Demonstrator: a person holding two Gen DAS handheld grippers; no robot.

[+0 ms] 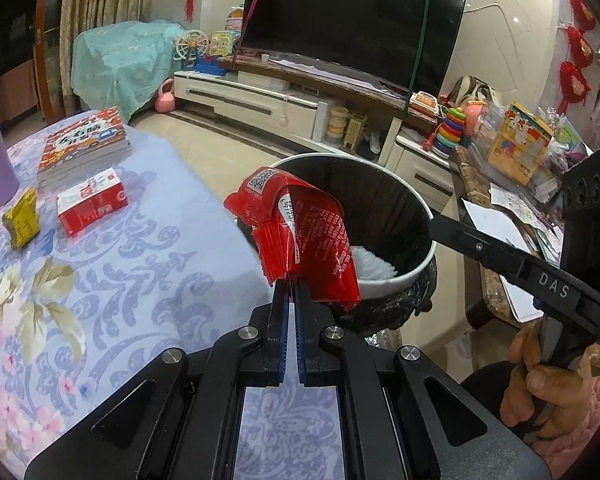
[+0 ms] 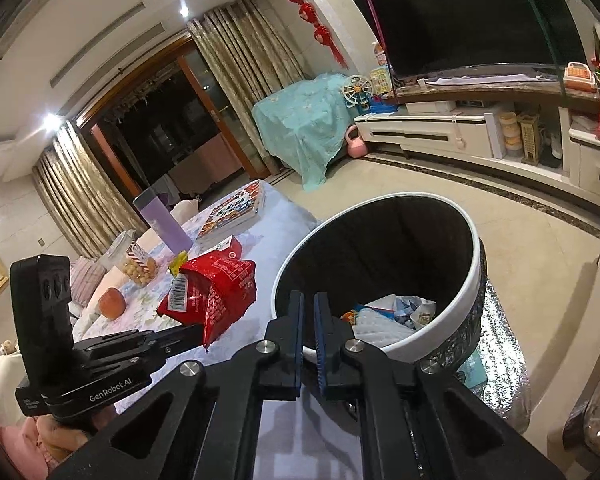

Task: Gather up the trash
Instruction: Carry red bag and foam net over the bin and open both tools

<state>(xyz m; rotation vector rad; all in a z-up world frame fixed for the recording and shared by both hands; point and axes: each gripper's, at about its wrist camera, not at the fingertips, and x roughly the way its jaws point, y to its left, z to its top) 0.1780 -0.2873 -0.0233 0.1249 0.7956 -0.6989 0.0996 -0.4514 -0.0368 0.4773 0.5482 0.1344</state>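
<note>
Wrapper (image 1: 300, 236) clamped at its lower edge between the left gripper (image 1: 293, 280) fingers: that is how the red snack packet stands now, its crumpled body rising up and forward from the blue pads, with its long axis running roughly along the fingers. Beyond and slightly to the right of those fingertips sits the bin (image 1: 414, 200), white-rimmed and dark inside, with pale rubbish already at the bottom; in the left wrist view the wrapper overlaps the near-left rim, but the right wrist view shows it (image 2: 212, 296) off to the left of the opening, so it likely is not yet over the mouth. The right gripper (image 2: 308, 300) points straight at the bin, its fingertips at the near rim (image 2: 380, 350) and drawn nearly together on nothing (a narrow gap shows between the pads). The left hand is clearly the one placed to drop. Carrying the wrapper forward and rightward over the opening looks like the next need.
</note>
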